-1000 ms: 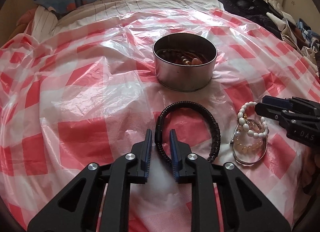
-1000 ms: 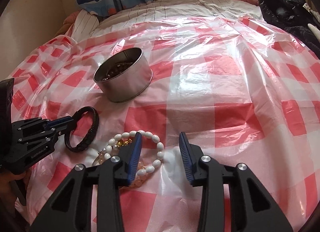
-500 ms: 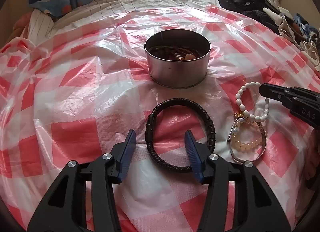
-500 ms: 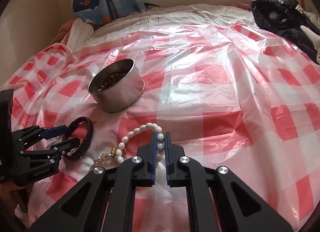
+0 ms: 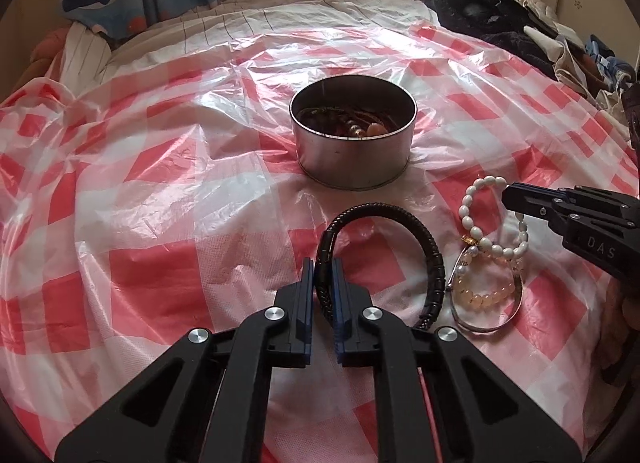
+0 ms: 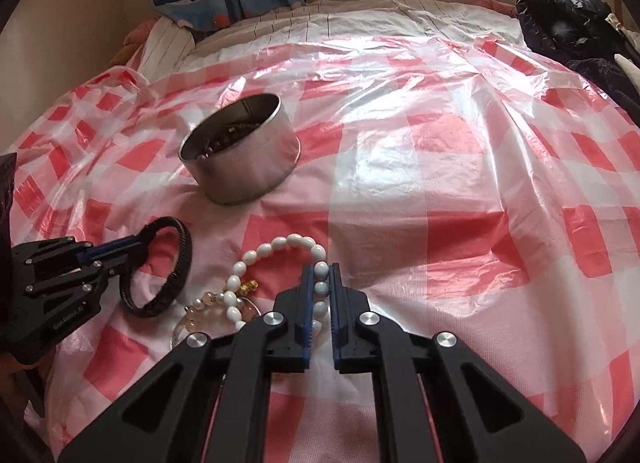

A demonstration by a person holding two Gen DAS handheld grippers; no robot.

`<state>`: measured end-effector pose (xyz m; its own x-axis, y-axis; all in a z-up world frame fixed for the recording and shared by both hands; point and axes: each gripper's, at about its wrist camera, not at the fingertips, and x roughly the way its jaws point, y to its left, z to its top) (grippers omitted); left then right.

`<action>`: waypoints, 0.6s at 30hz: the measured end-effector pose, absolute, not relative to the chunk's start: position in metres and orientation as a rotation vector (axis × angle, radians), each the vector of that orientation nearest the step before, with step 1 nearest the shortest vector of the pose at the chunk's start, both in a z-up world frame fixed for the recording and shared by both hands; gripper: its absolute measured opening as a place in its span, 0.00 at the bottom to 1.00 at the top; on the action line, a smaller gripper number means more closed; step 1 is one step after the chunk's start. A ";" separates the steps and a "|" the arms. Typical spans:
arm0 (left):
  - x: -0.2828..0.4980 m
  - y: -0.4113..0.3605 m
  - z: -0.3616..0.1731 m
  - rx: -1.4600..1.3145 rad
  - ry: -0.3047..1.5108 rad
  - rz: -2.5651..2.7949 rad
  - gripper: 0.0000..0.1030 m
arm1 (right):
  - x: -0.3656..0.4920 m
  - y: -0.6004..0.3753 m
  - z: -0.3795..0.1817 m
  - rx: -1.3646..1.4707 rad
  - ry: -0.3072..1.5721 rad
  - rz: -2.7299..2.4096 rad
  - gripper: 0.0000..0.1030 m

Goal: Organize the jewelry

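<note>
Now my left tool [image 5: 322, 263] is clamped on a black braided bracelet [image 5: 434, 259], my right tool [image 6: 321, 269] on a white oval-bead bracelet [image 6: 294, 241]; both on the red-checked plastic-covered bed [image 6: 440, 167], nr a steel tin [image 5: 354, 157].

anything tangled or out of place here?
Yes: the white bead bracelet in the right claw overlaps the peach bead bracelet and silver bangle, so lifting may drag them.
</note>
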<state>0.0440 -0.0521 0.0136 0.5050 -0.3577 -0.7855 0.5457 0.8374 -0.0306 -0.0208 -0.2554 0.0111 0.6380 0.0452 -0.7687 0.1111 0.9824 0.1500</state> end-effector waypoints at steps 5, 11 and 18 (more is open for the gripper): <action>0.049 -0.050 0.007 0.226 0.920 -0.542 0.07 | -0.018 -0.260 0.011 0.209 0.890 -0.056 0.10; 0.051 -0.053 0.001 0.228 0.942 -0.547 0.15 | -0.014 -0.253 0.000 0.144 0.946 -0.080 0.40; 0.042 -0.057 0.009 0.253 0.897 -0.559 0.07 | -0.018 -0.262 0.002 0.299 0.908 0.029 0.08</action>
